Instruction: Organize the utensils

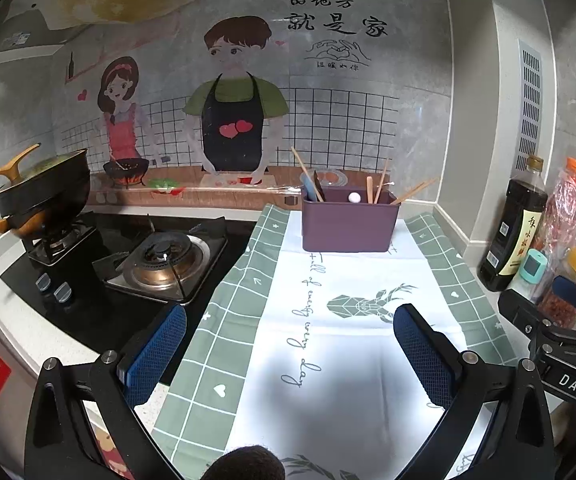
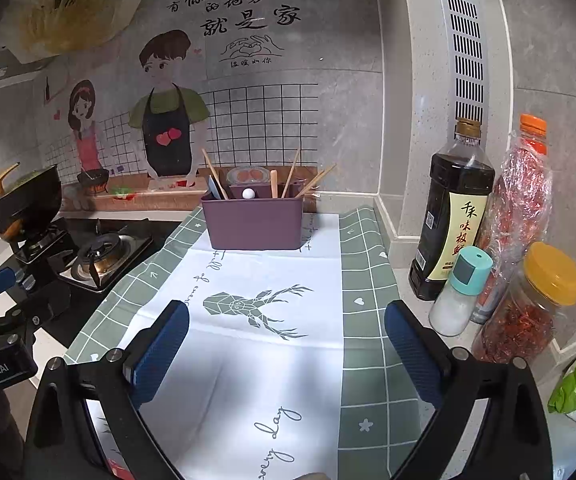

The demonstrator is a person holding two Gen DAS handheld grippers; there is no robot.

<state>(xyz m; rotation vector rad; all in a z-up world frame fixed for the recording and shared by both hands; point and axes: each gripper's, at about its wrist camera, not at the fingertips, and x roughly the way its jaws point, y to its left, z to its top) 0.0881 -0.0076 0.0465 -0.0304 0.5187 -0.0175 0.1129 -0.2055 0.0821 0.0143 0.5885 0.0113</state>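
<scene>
Grey tiled kitchen wall (image 1: pixel 407 60) with cartoon couple mural (image 1: pixel 224 112), white vent grille (image 2: pixel 465 52), pale countertop (image 2: pixel 407 308)

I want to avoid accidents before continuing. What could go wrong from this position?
1. The chopsticks lean far out of the purple bin; a careless reach may knock them out.
2. The soy sauce bottle and salt shaker stand close beside the open right gripper; swinging right could topple them.
3. The open left gripper is near the stove burner.

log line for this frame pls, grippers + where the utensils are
left hand-held gripper: open, empty | right hand-held gripper: open, empty | utensils: standing in purple bin | tablecloth: no loose utensils visible
</scene>
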